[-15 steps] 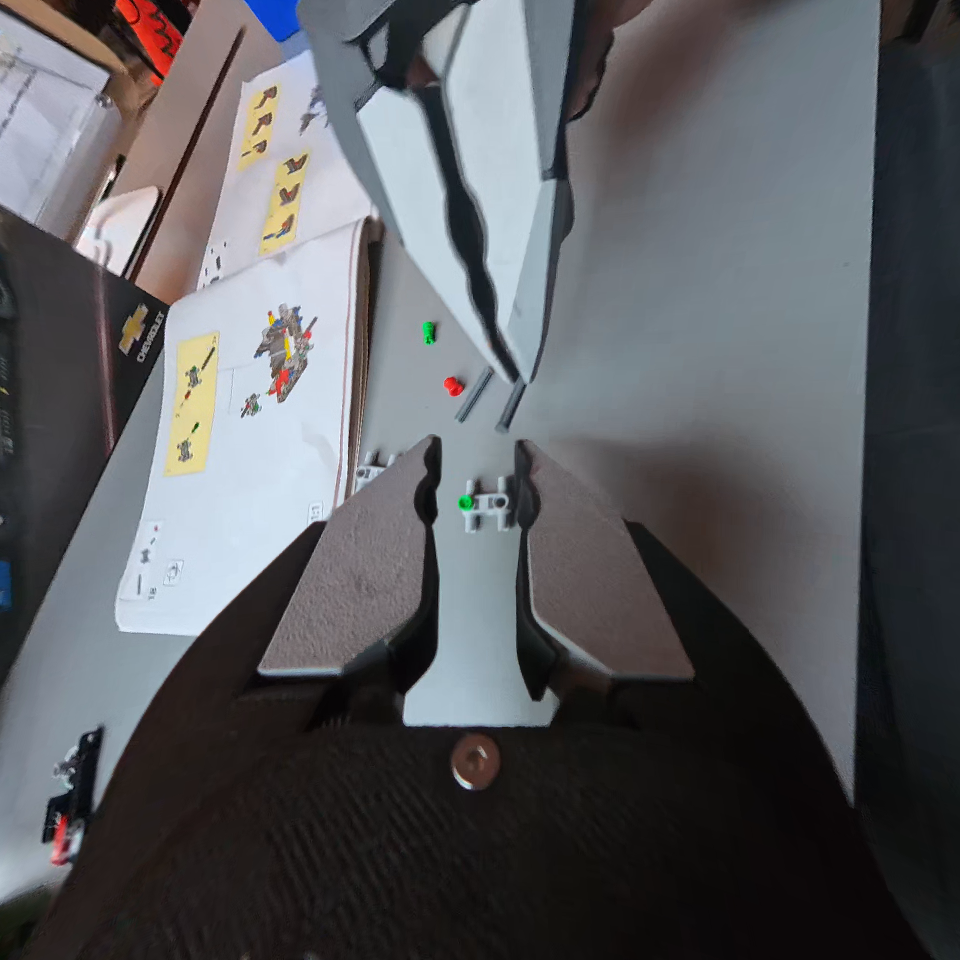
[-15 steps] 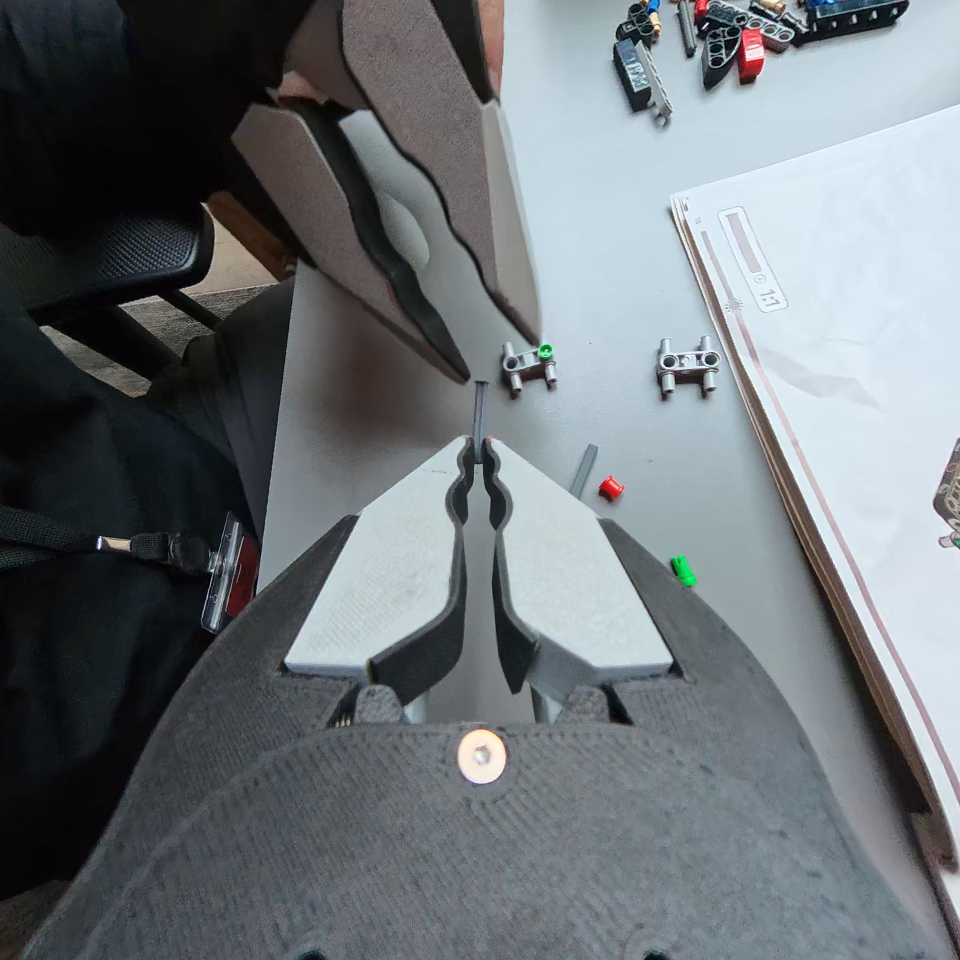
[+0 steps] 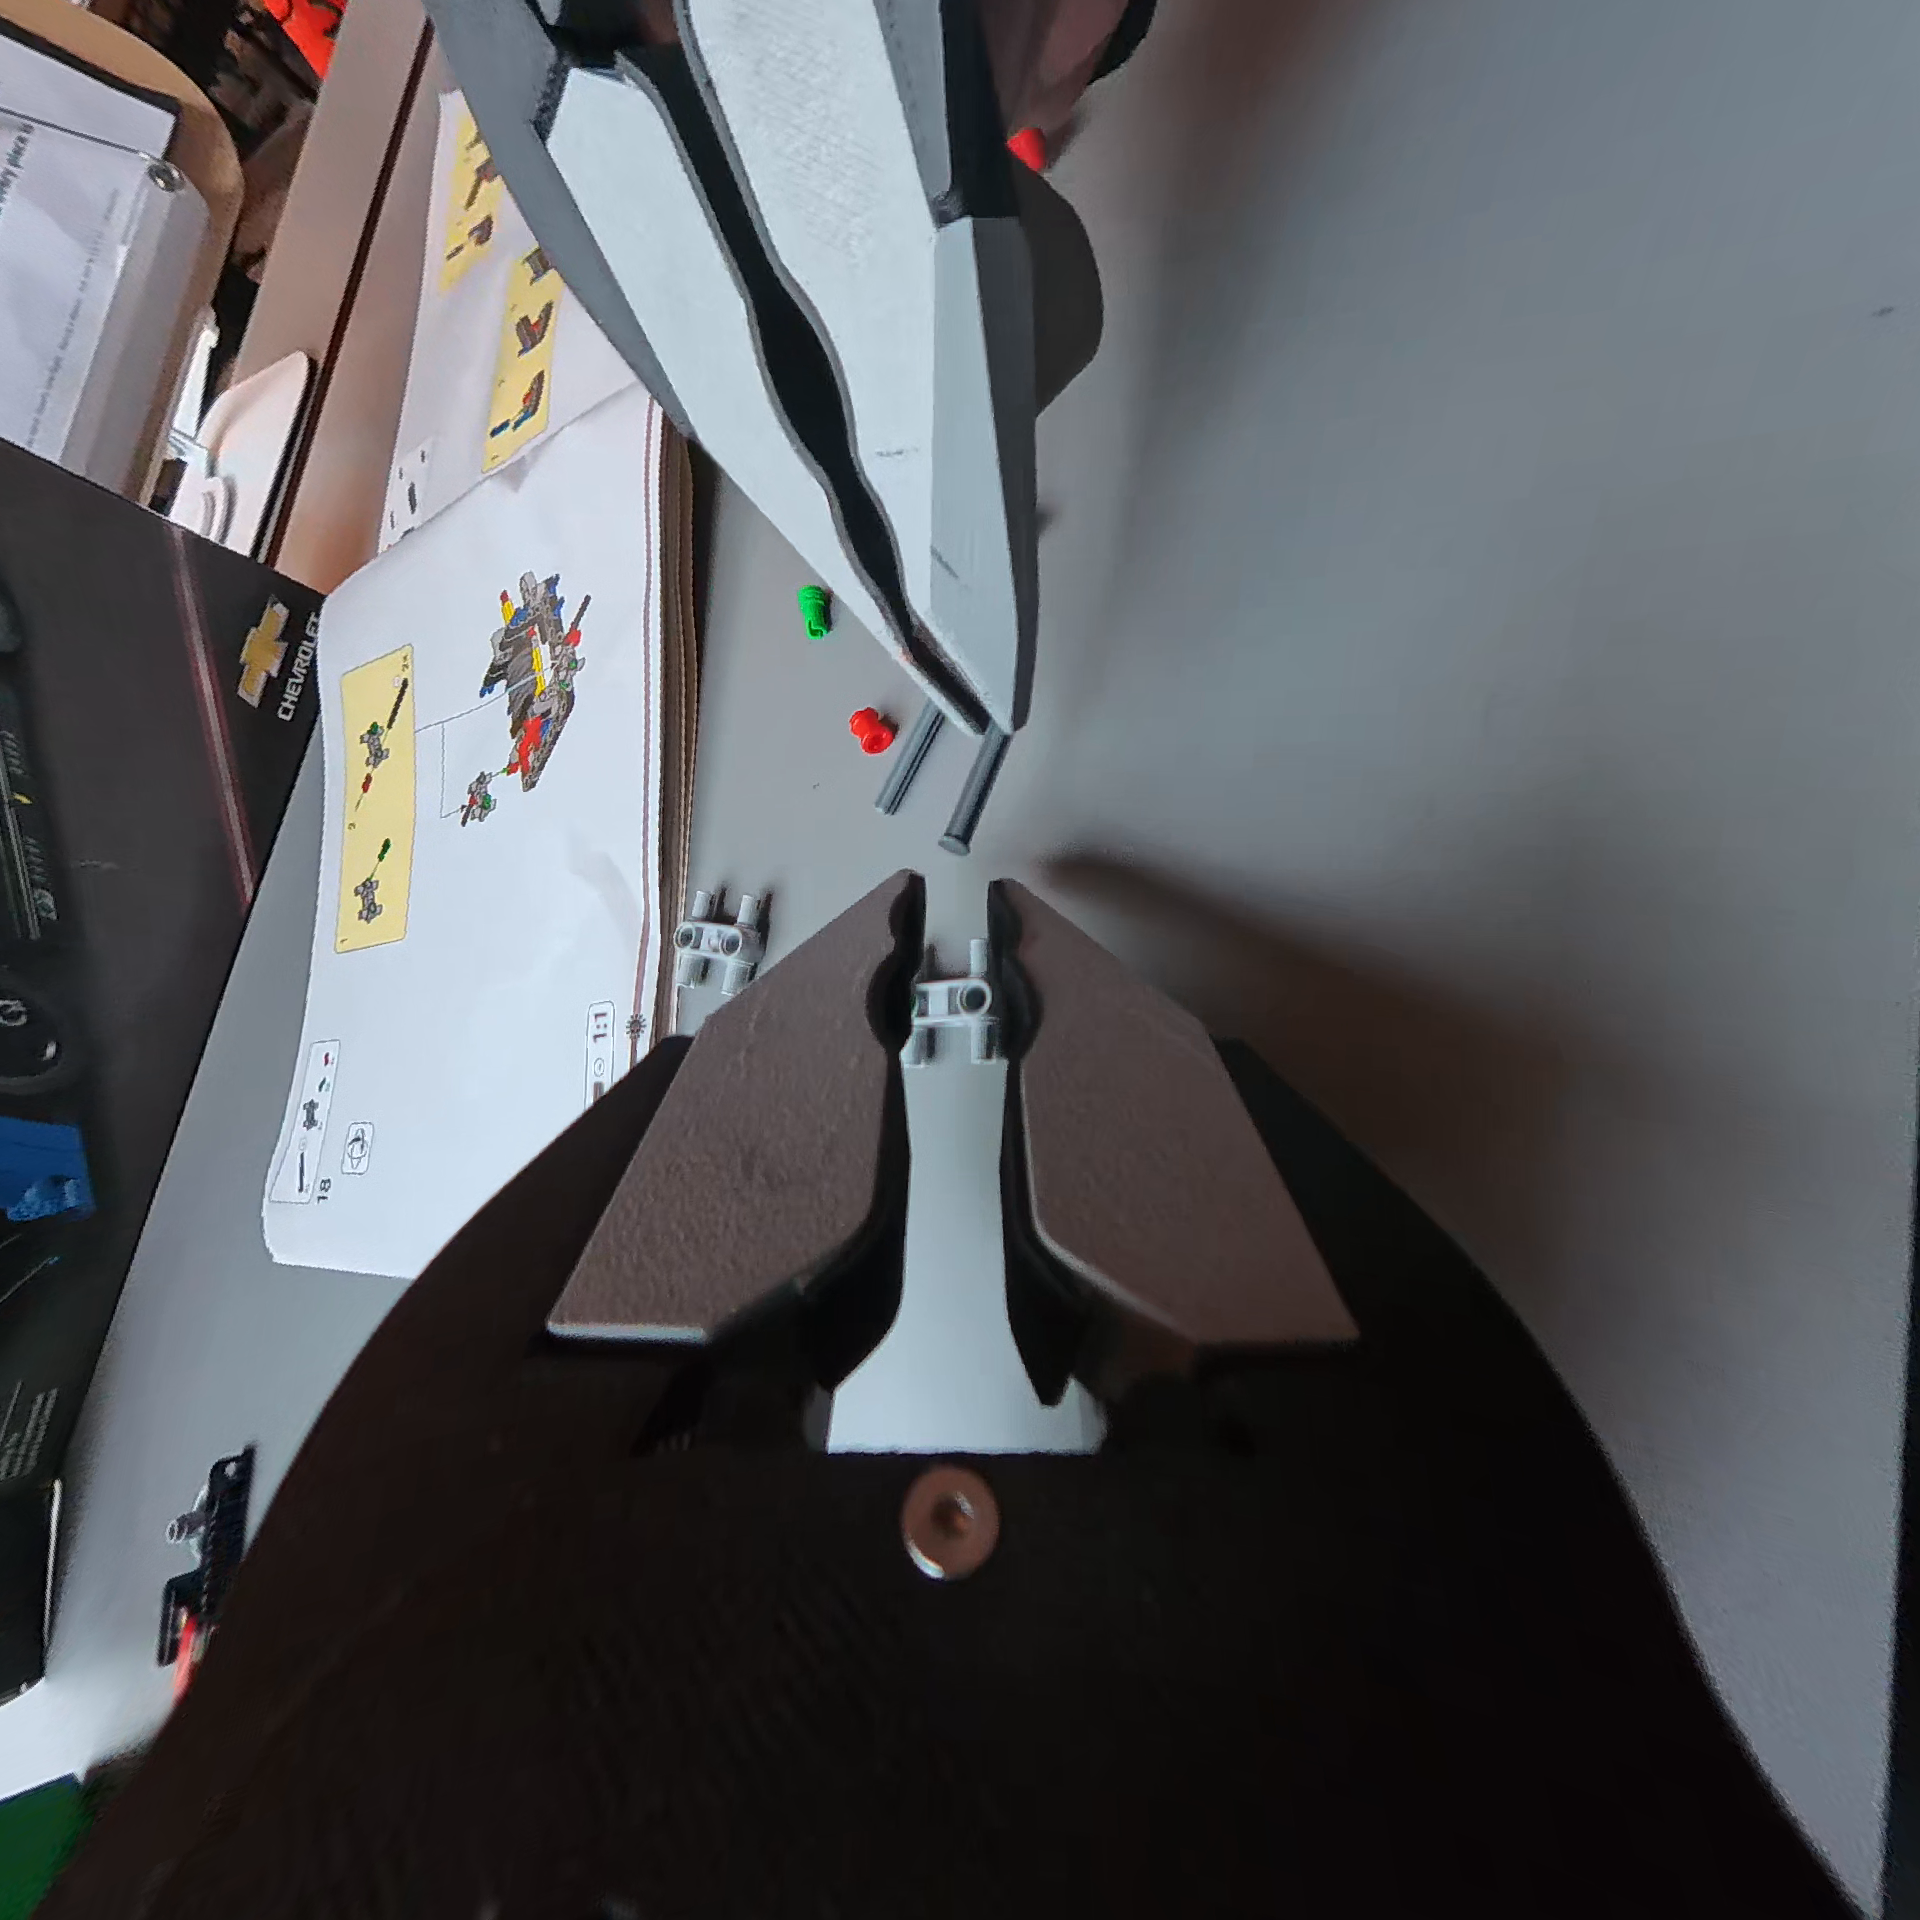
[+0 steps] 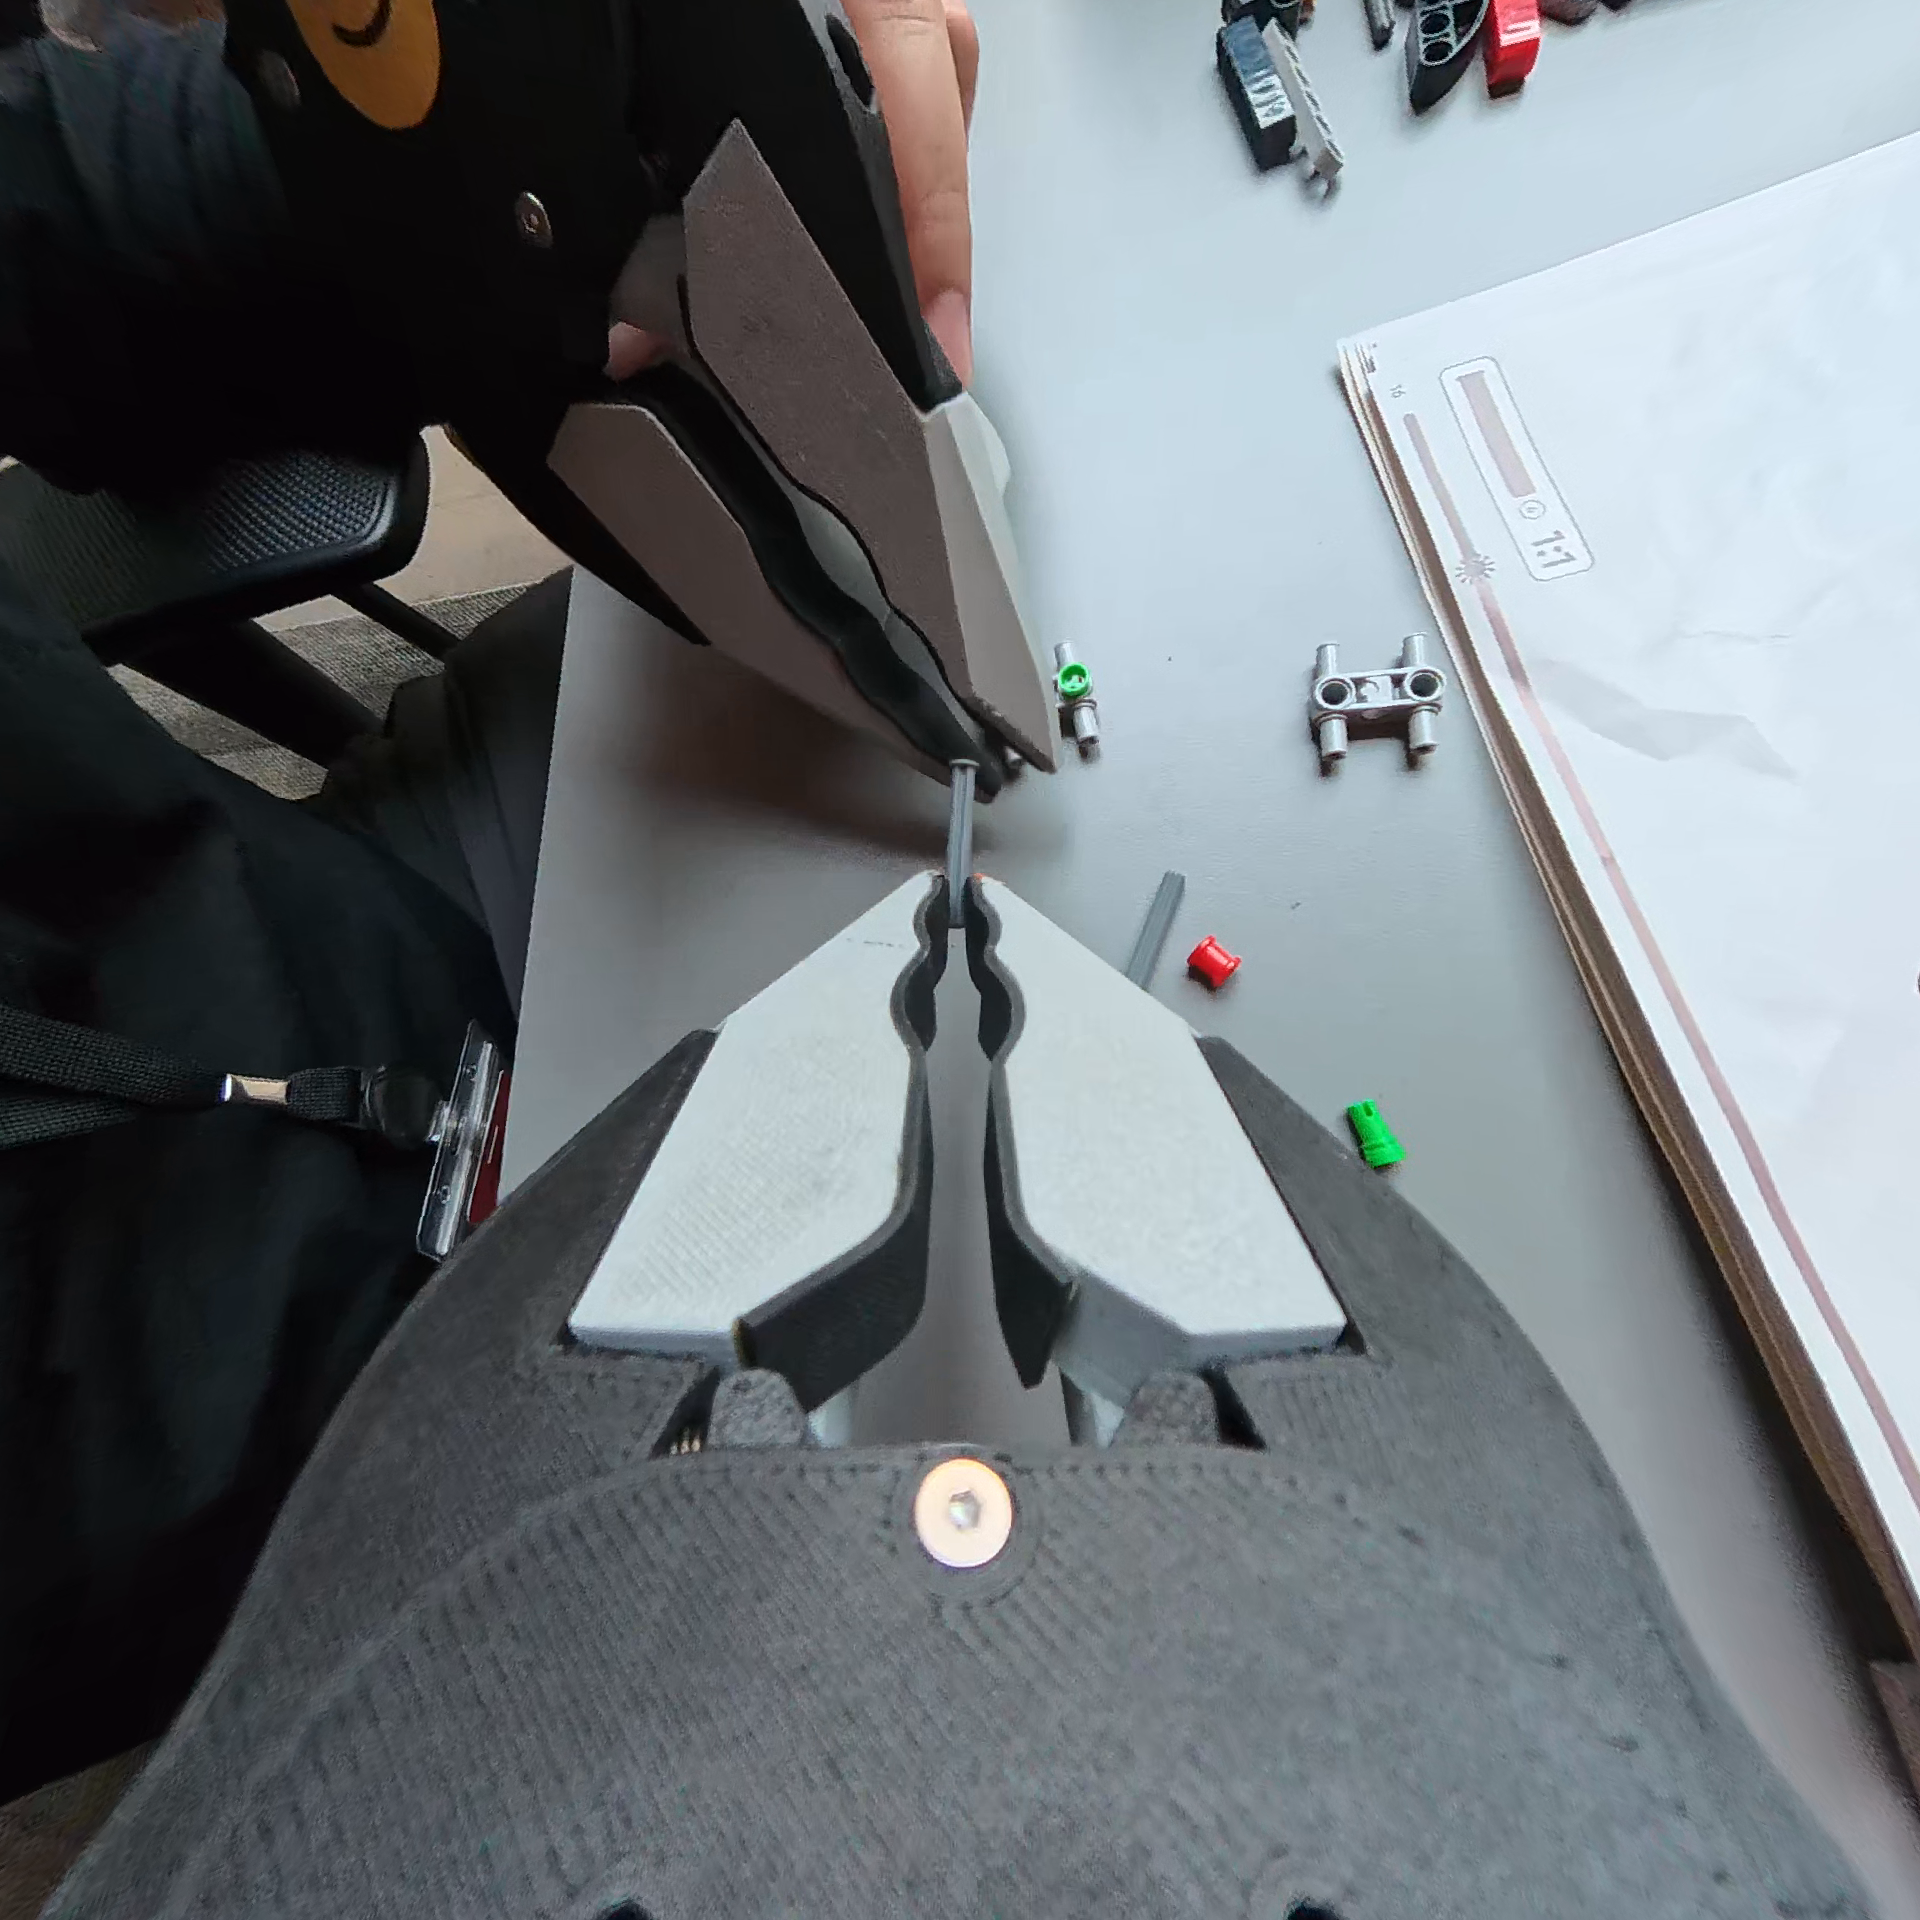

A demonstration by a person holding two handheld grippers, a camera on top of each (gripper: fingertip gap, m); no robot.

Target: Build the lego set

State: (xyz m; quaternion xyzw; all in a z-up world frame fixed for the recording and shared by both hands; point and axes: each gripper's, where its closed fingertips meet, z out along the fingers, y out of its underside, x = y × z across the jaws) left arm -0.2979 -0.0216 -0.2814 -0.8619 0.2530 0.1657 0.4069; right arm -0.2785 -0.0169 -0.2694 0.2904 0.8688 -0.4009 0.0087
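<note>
The left tool (image 3: 954, 899) has closed in and is now squeezing the grey connector (image 3: 953, 1006). The right tool (image 4: 954, 894) is pinching the dark rod (image 4: 962, 821), pointing at that connector above the counter (image 4: 1195, 468).

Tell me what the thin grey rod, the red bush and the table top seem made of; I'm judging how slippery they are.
Grey rod: looks like hard moulded plastic, smooth with a dull sheen; the right gripper pinches it.
Red bush: glossy plastic, going by its bright highlights.
Table top: matte grey, even and barely reflective, probably laminate, though paint is possible.
</note>
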